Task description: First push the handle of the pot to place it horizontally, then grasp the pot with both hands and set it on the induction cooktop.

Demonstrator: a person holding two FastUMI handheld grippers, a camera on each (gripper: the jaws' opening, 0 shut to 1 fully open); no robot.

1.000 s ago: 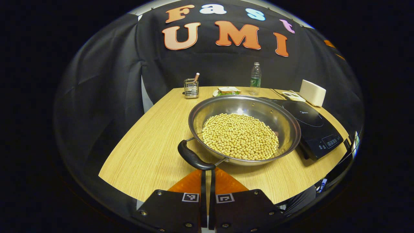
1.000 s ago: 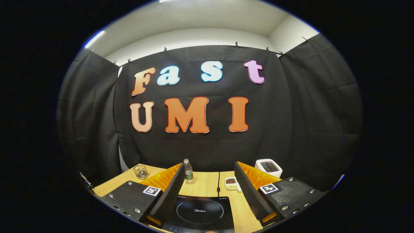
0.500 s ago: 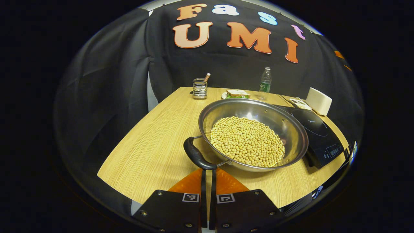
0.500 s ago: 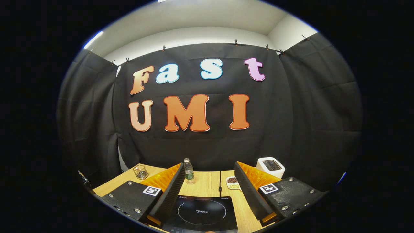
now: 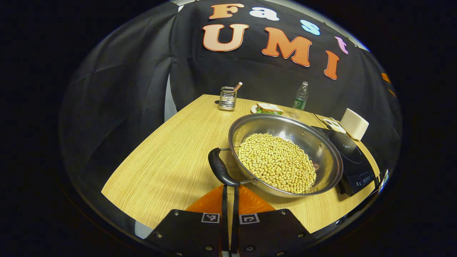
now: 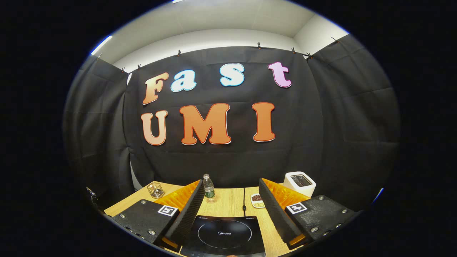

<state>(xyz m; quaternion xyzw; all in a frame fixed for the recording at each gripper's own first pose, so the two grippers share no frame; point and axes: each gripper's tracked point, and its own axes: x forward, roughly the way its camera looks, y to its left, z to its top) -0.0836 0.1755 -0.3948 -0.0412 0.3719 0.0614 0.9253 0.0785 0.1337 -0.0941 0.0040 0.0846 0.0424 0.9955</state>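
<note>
Since a second ago the pot (image 5: pixel 285 156) has turned on the table (image 5: pixel 171 167): its black handle (image 5: pixel 221 171) has swung from lying slantwise across the near rim toward pointing up the frame, and the pot has shifted right in the left gripper view. The right gripper view has hardly changed.

The left gripper (image 5: pixel 230 192) has its jaws closed, the two fingers pressed flat together with nothing between them, and their tips meet the near end of the handle. The handle is a black loop on two wire arms fixed to the pot's near-left rim. The pot is a wide, shallow steel pan holding a bed of soybeans (image 5: pixel 277 162). It sits on the wooden table with its far-right rim just beside the black induction cooktop (image 5: pixel 351 157), not on it. Farther back stand a wire utensil holder (image 5: pixel 227 98), a sandwich on a plate (image 5: pixel 268 108), a water bottle (image 5: pixel 300 100) and a white toaster (image 5: pixel 354 123).

The right gripper (image 6: pixel 231 200) has its jaws wide open and empty, held above the table. Between its fingers lies the induction cooktop (image 6: pixel 224 235), bare on top. Beyond it are the water bottle (image 6: pixel 208 188), the utensil holder (image 6: pixel 155 190), a small dish (image 6: pixel 257 200) and the toaster (image 6: pixel 300 182).
</note>
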